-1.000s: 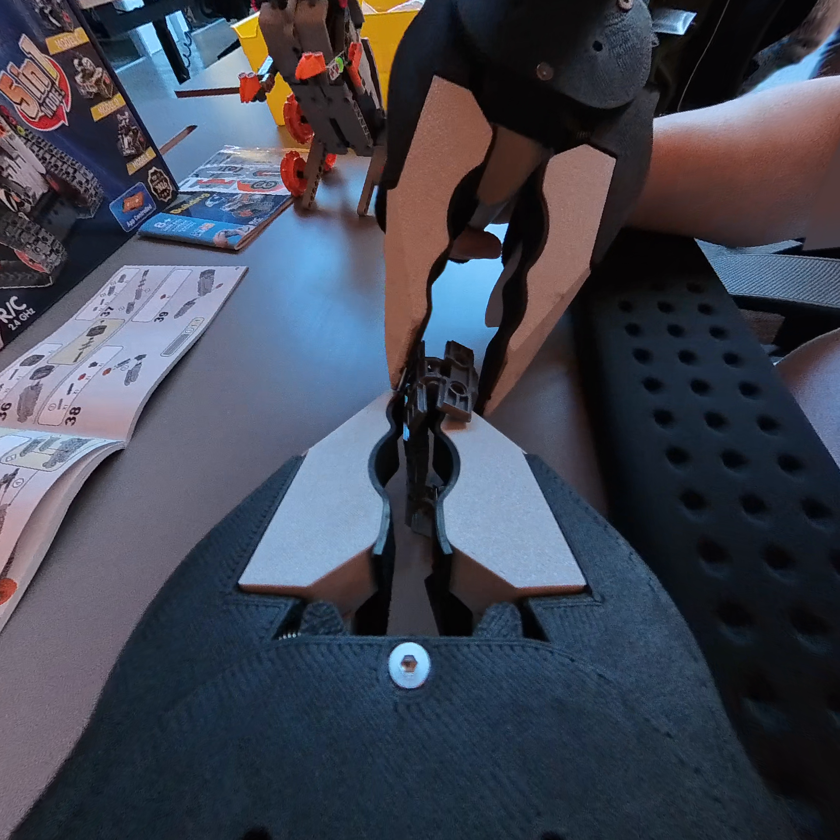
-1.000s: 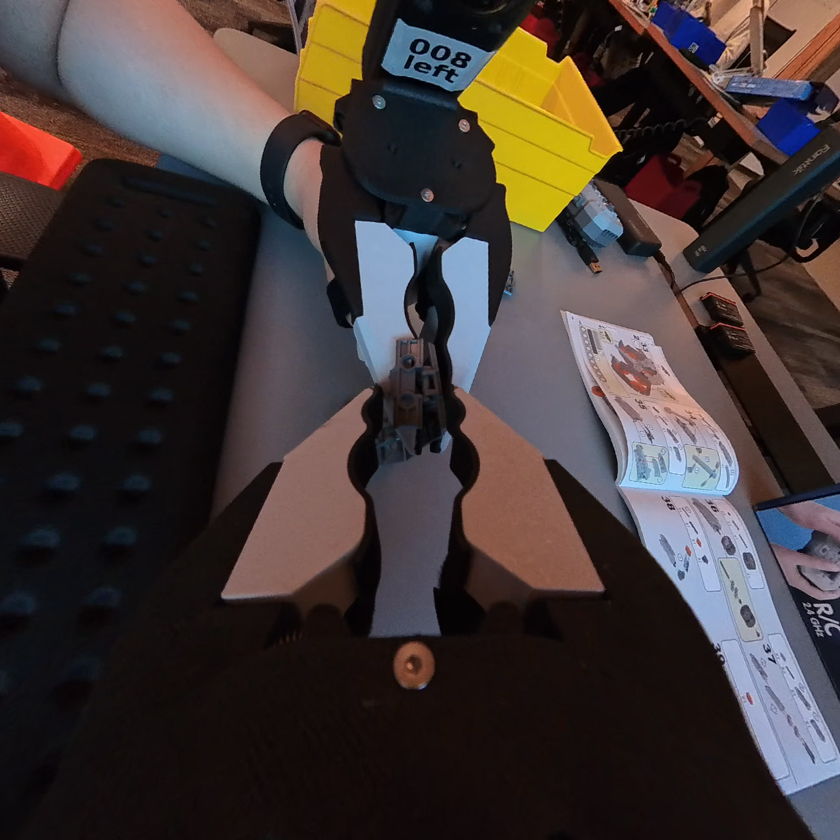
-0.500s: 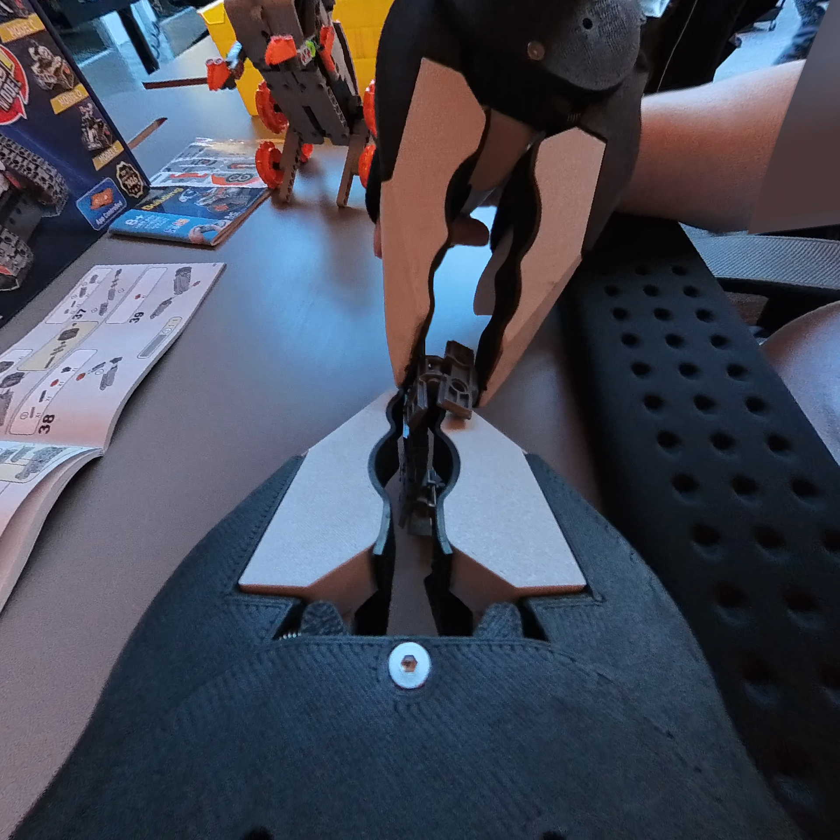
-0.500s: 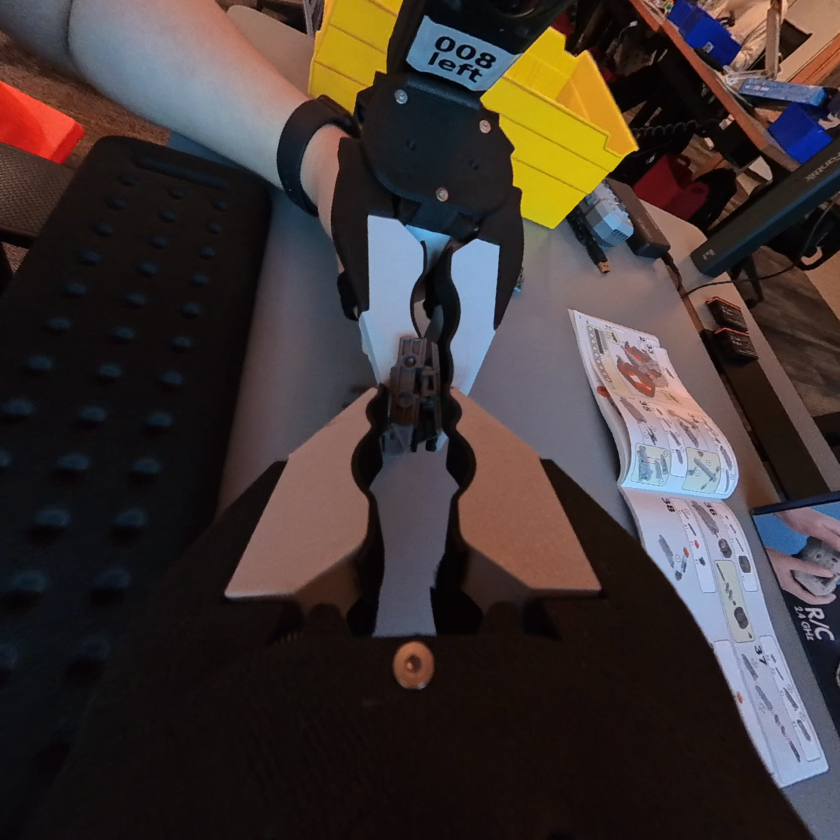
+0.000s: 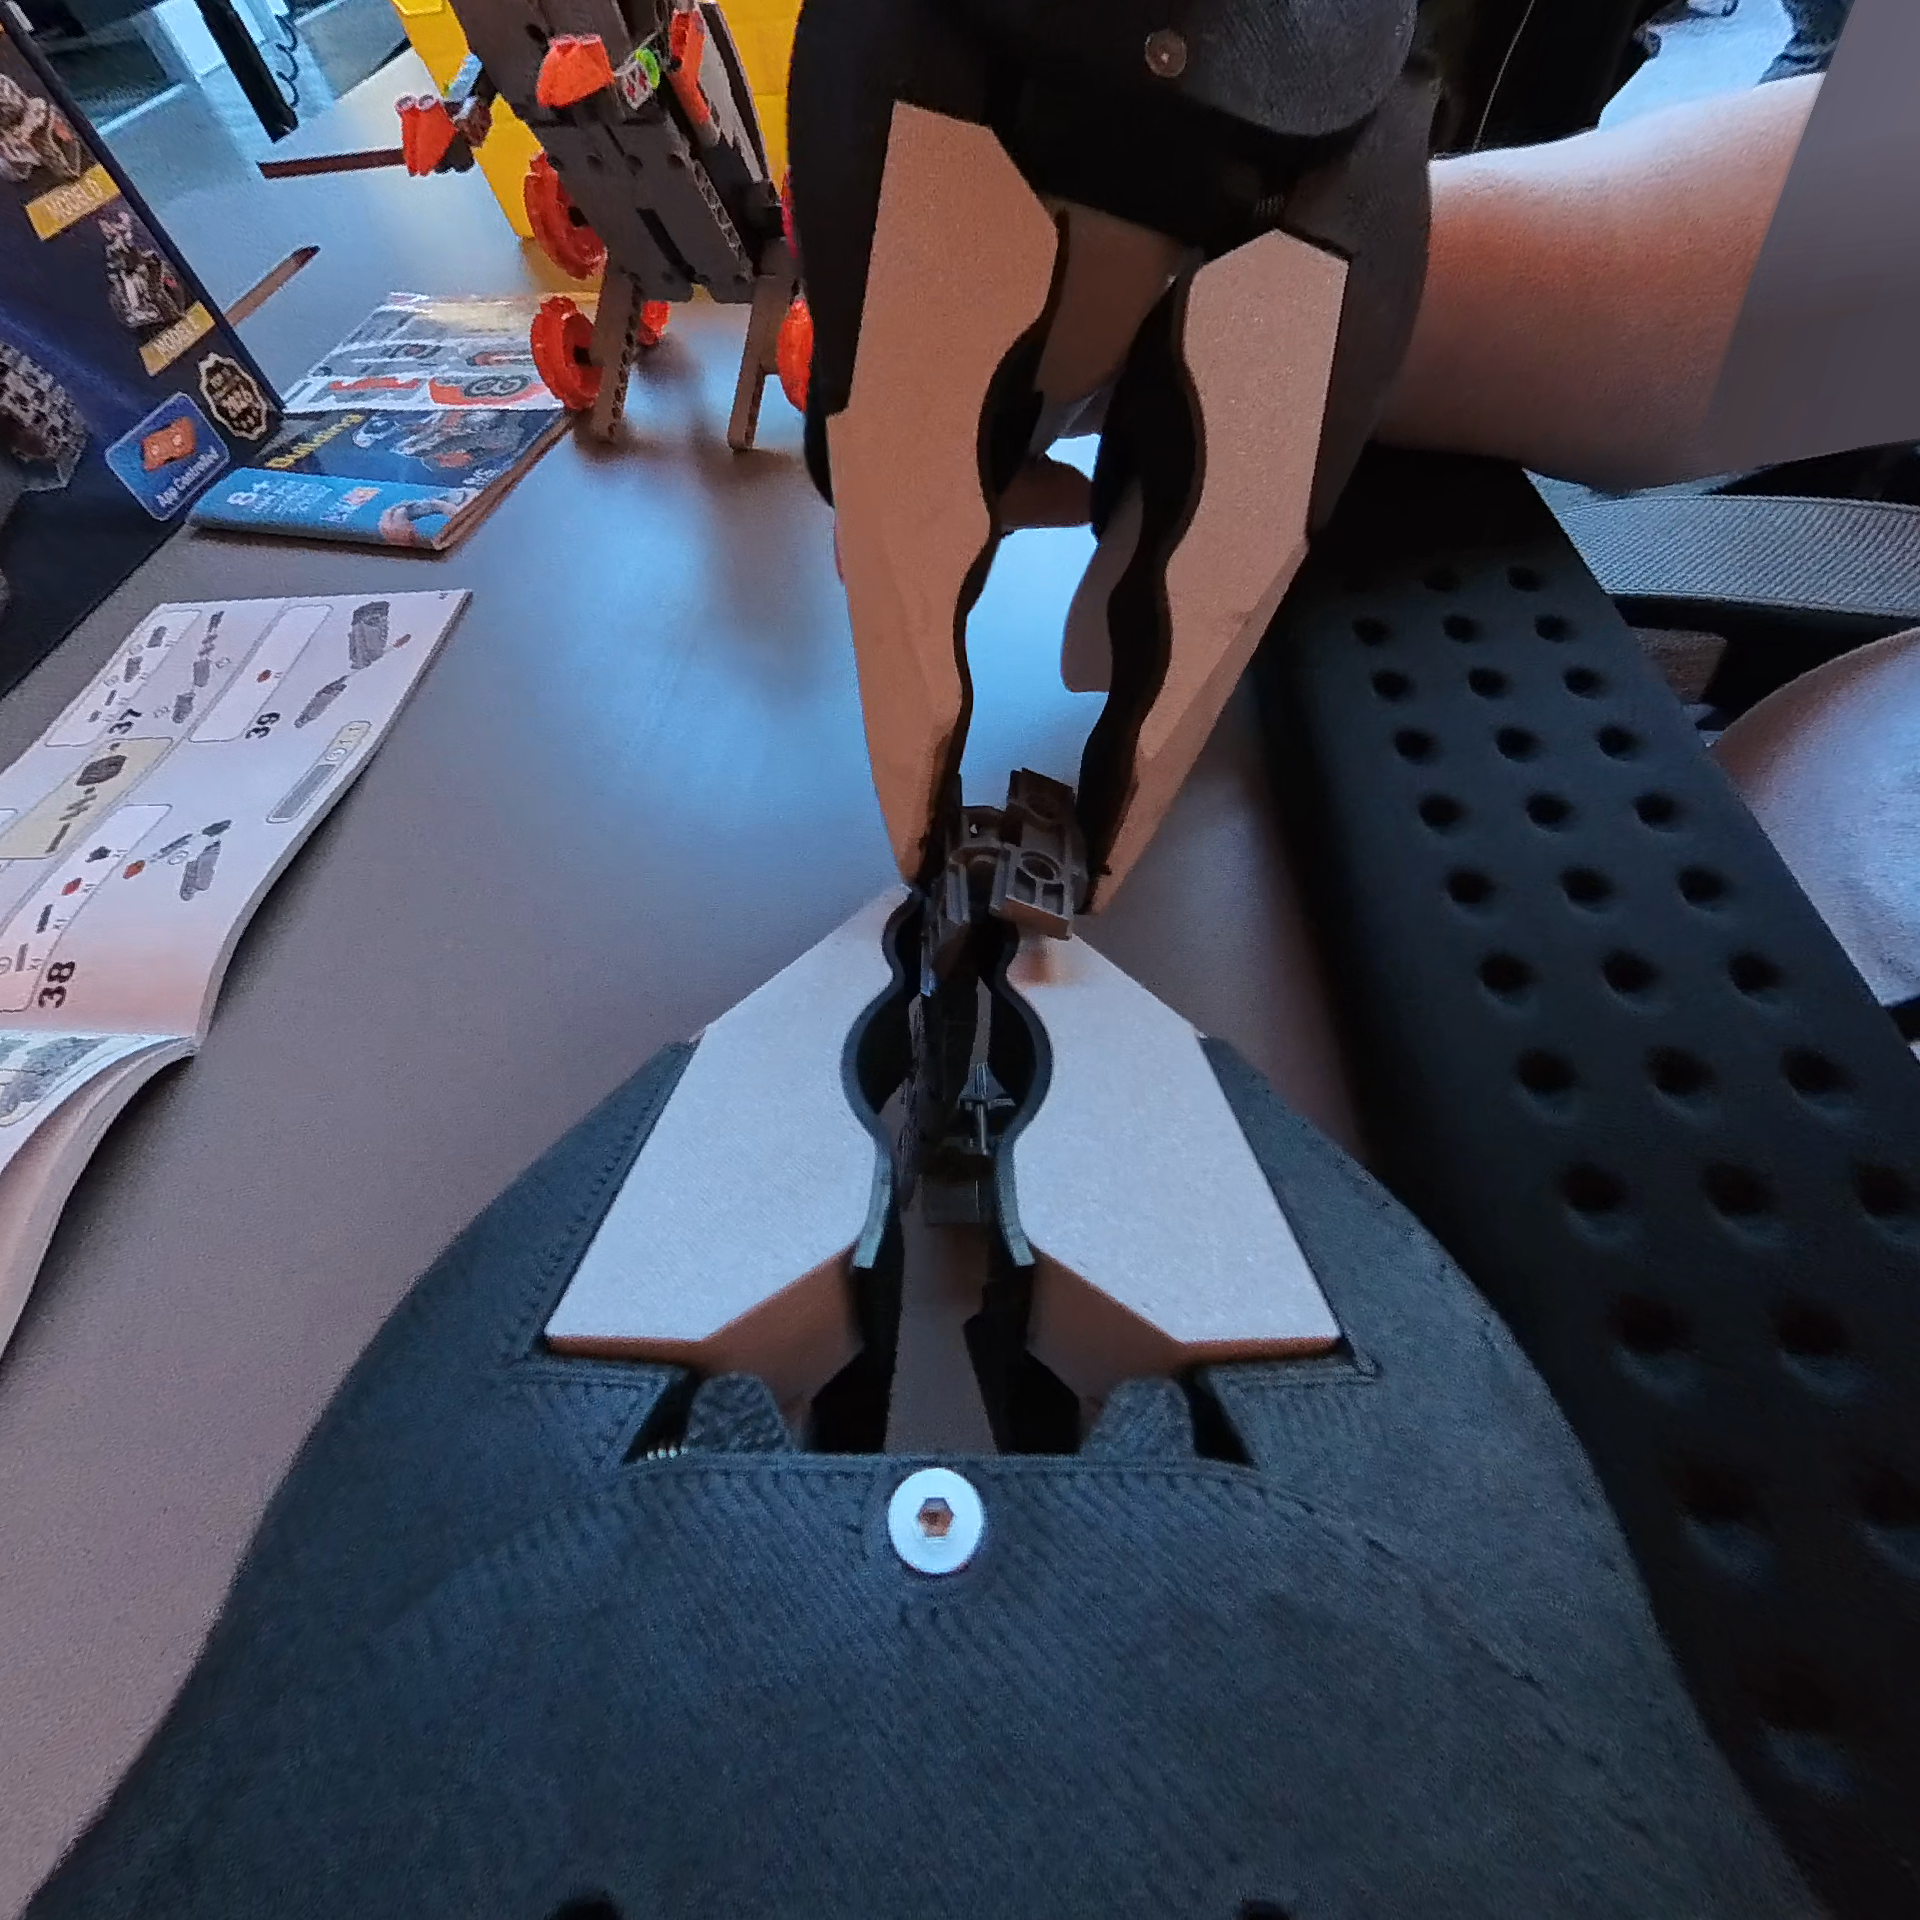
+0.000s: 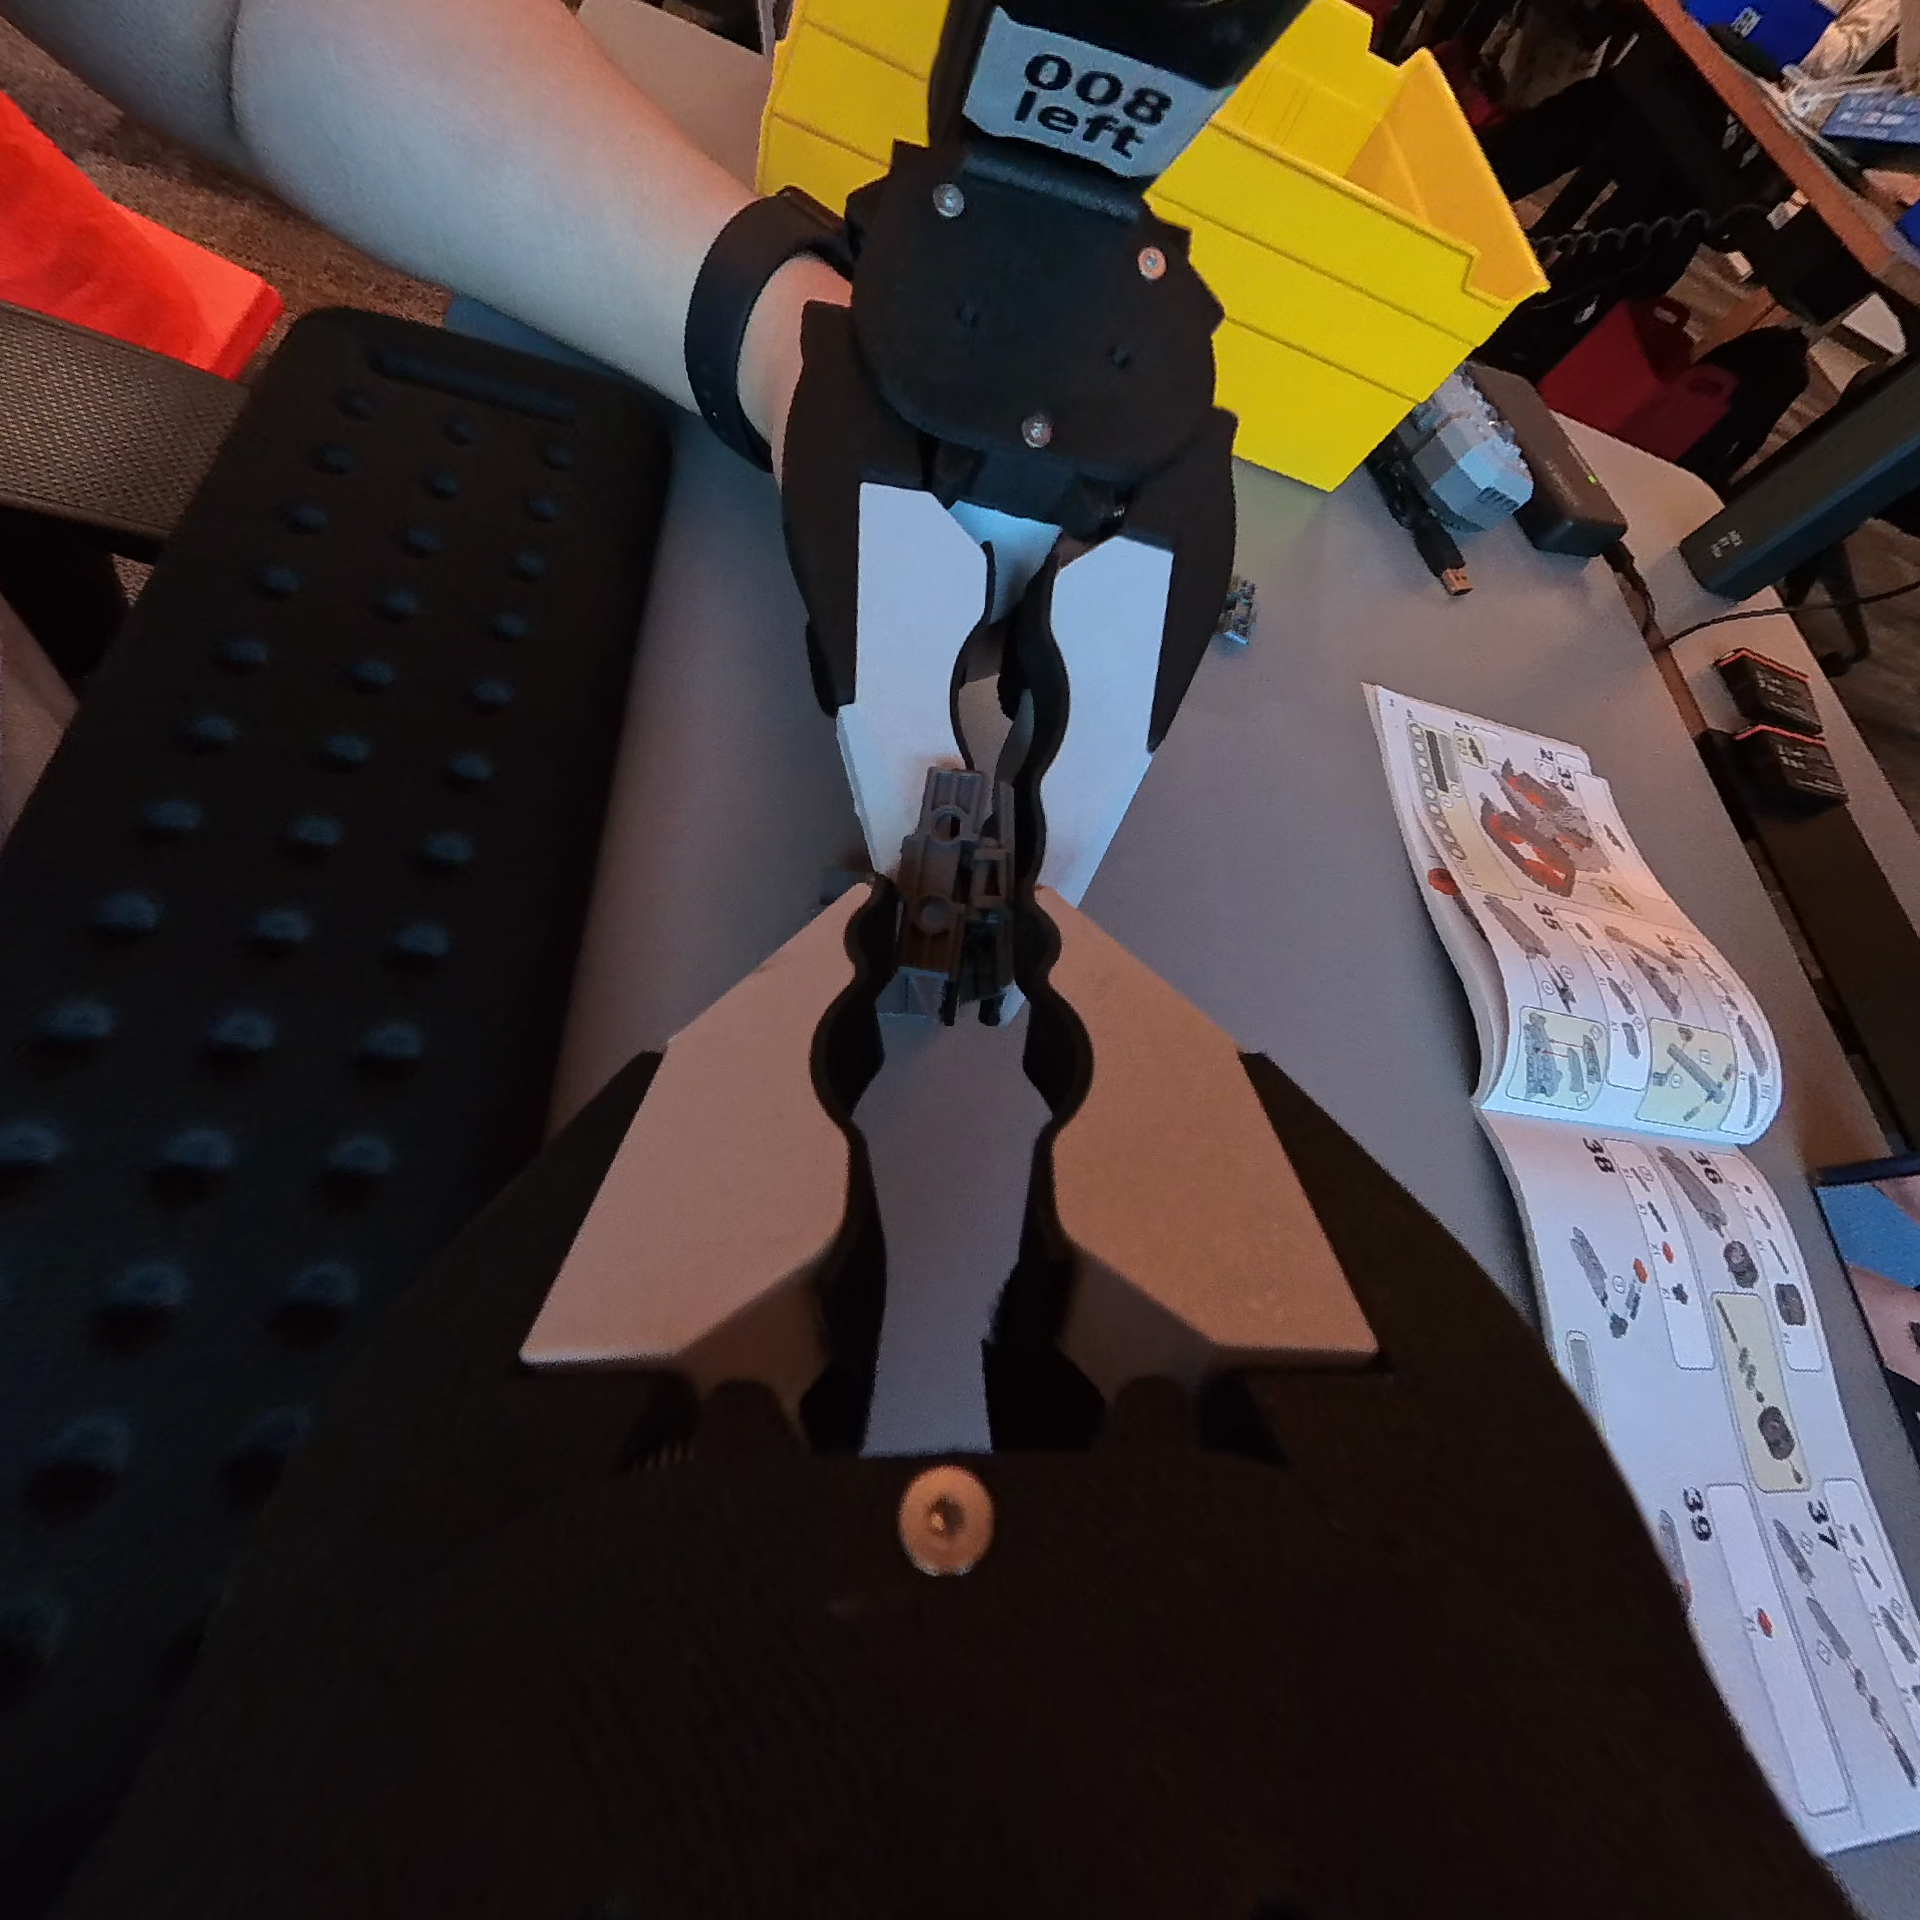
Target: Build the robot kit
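A small dark grey and black building-block assembly (image 5: 1023, 868) is held between both grippers above the grey table (image 5: 623, 727). My left gripper (image 5: 966, 925) is shut on its long black part, which runs back between the jaws. My right gripper (image 5: 1008, 873) comes down from above, and its fingertips pinch the grey connector end. In the right wrist view, my right gripper (image 6: 956, 894) is shut on the assembly (image 6: 940, 904). The left gripper (image 6: 971, 873), with a white label on its body, meets it tip to tip. A person's forearms show behind each gripper.
A black studded pad (image 5: 1558, 935) lies beside the grippers and also shows in the right wrist view (image 6: 312, 831). An open instruction booklet (image 5: 177, 831) (image 6: 1662, 1143), a closed booklet (image 5: 405, 457), a product box (image 5: 83, 312), a black model with orange wheels (image 5: 644, 187) and a yellow bin (image 6: 1351, 260) surround them. My two grippers' fingertips are within a few centimetres of each other.
Both grippers have stayed clamped on the assembly. The pair has shifted slightly over the table, and the assembly sits a little more tilted between the tips.
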